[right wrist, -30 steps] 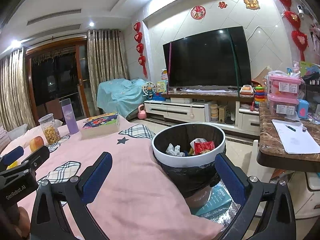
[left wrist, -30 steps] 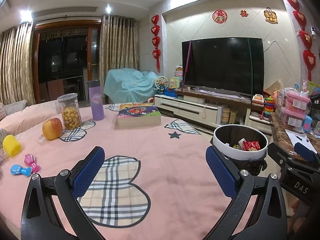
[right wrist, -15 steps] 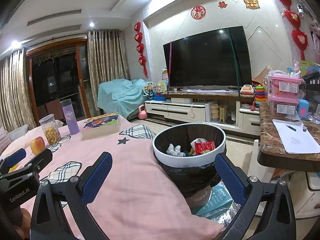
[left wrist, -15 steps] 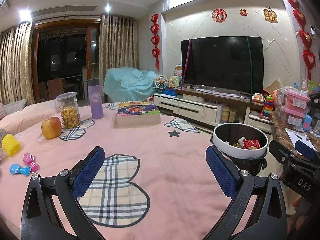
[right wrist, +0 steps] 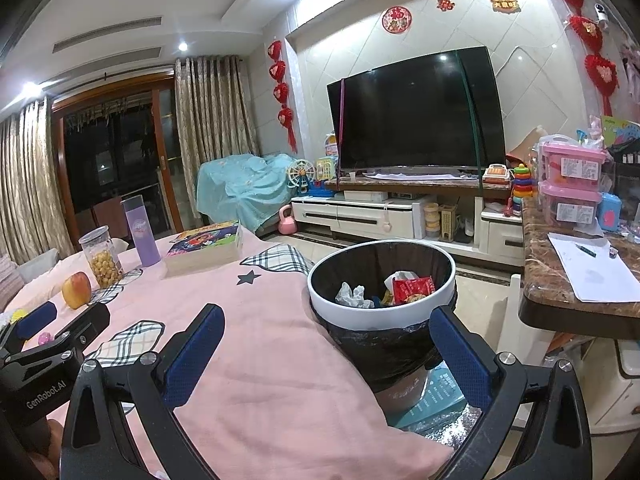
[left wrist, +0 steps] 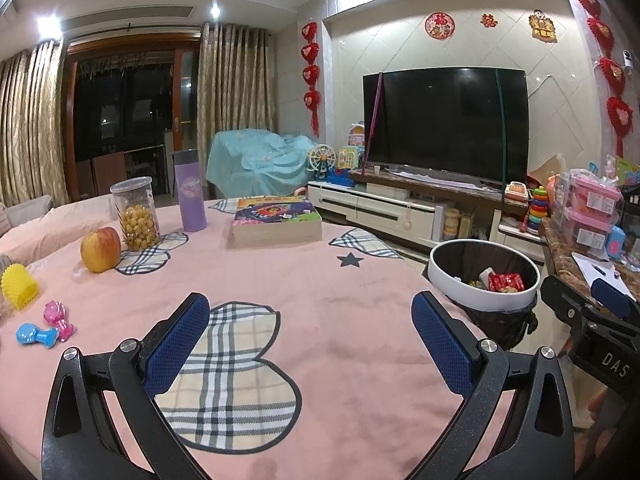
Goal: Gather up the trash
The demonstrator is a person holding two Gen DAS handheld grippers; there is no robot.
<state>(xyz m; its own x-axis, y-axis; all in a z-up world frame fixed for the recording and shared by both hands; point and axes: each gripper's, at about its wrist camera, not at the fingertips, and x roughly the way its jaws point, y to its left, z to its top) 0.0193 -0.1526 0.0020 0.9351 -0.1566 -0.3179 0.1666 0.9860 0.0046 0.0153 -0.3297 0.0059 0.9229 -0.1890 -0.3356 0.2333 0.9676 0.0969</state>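
Observation:
A white-rimmed trash bin (right wrist: pixel 340 312) with a black liner stands beside the table's right edge; it also shows in the left wrist view (left wrist: pixel 452 284). Inside lie a red snack wrapper (right wrist: pixel 412 290) and crumpled white paper (right wrist: pixel 352 296). My left gripper (left wrist: pixel 310 344) is open and empty above the pink tablecloth (left wrist: pixel 320 288). My right gripper (right wrist: pixel 326 354) is open and empty, just in front of the bin. Each gripper shows at the edge of the other's view.
On the table stand a book (left wrist: pixel 276 220), a purple bottle (left wrist: pixel 192 196), a jar of snacks (left wrist: pixel 136 214), an apple (left wrist: pixel 100 248), a yellow cup (left wrist: pixel 18 286) and small toys (left wrist: pixel 44 326). A marble counter (right wrist: pixel 576 292) with papers is on the right. A TV (right wrist: pixel 416 116) stands behind.
Both grippers have drifted slightly; the views have barely shifted. Both stay open and empty.

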